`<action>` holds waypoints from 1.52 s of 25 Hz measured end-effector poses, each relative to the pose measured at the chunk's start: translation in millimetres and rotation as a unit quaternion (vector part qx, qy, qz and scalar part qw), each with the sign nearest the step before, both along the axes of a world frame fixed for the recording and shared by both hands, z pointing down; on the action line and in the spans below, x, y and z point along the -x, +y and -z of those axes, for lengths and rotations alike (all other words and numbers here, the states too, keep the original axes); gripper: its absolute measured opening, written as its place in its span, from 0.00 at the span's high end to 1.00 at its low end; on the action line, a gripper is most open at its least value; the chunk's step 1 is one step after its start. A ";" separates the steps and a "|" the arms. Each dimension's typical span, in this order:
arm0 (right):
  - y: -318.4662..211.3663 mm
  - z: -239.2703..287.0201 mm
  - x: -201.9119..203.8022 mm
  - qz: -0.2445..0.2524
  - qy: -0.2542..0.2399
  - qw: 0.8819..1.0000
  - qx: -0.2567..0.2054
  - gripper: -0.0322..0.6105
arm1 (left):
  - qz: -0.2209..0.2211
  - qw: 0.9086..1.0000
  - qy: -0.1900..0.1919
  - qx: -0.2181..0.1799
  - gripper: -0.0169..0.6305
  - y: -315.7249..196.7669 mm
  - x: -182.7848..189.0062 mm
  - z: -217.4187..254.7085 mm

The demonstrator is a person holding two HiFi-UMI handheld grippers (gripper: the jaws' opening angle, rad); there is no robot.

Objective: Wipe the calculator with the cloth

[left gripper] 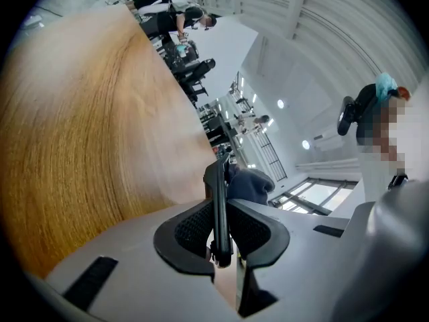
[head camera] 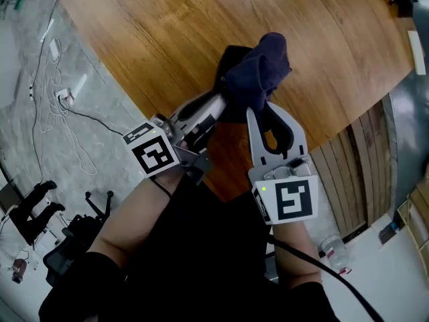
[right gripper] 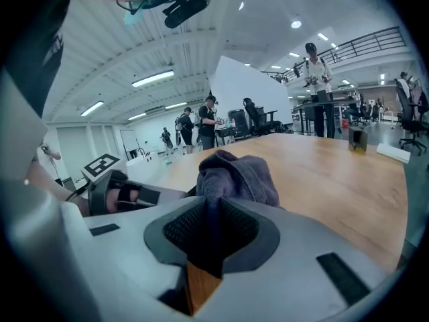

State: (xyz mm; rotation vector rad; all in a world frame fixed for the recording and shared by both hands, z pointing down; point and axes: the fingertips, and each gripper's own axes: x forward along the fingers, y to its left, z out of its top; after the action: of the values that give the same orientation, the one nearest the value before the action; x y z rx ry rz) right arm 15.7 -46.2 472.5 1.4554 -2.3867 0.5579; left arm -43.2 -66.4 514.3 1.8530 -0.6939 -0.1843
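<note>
Step in hand, by judgement: the wipe itself, at first contact or just short of it.

Clamped in the left tool (left gripper: 220, 228), jaws narrow and pressing on both faces: the calculator (left gripper: 218, 193), a thin dark slab seen edge-on, held up off the wooden counter (left gripper: 80, 133).

Pinched in the right tool (right gripper: 218, 228), jaws nearly together: the cloth (right gripper: 236, 174), dark blue, bunched into a wad just ahead of the pads.

From the head view: cloth heaped over the far end of the calculator, touching it or very near. Extent of coverage not readable. Both tools side by side, raised above the wood, pointing away from the body.

Next move, as judged: drag the wad along the flat face of the slab, from the far end back toward the left tool, under light pressure only.
- Calls for a firm, steady left grip; risk of pivot or slip under side load with a thin slab held by one end.
- Calls also for a tight right pinch, to prevent pull-out of the cloth during the stroke.
- Turn the slab over afterwards for the other face, if wanted.

Count:
- calculator, one
- cloth, one
- tools, two, both occupied
- counter, one
</note>
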 end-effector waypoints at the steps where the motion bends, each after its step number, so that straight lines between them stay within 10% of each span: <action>1: 1.9 0.0 5.4 0.008 -0.006 1.000 0.002 0.84 | 0.001 1.000 0.000 -0.001 0.86 -3.1 -0.6 -0.5; 14: 29.7 -6.6 14.2 0.032 -0.023 0.999 0.034 0.84 | 0.012 1.000 0.006 -0.017 0.86 -15.9 -2.4 4.9; 27: -11.6 -23.3 -80.8 -0.084 0.023 0.996 0.023 0.84 | 0.012 1.000 0.015 -0.022 0.86 -20.2 -2.6 8.2; 38: -0.5 -8.3 16.2 0.000 -0.030 0.999 0.011 0.84 | 0.011 1.000 0.006 -0.010 0.86 -11.7 -2.7 -2.8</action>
State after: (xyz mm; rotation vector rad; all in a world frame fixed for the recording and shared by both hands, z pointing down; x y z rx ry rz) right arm -0.6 -46.7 480.8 1.4495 -2.4179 0.6358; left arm -40.5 -78.1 517.1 1.8629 -0.7065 -0.2166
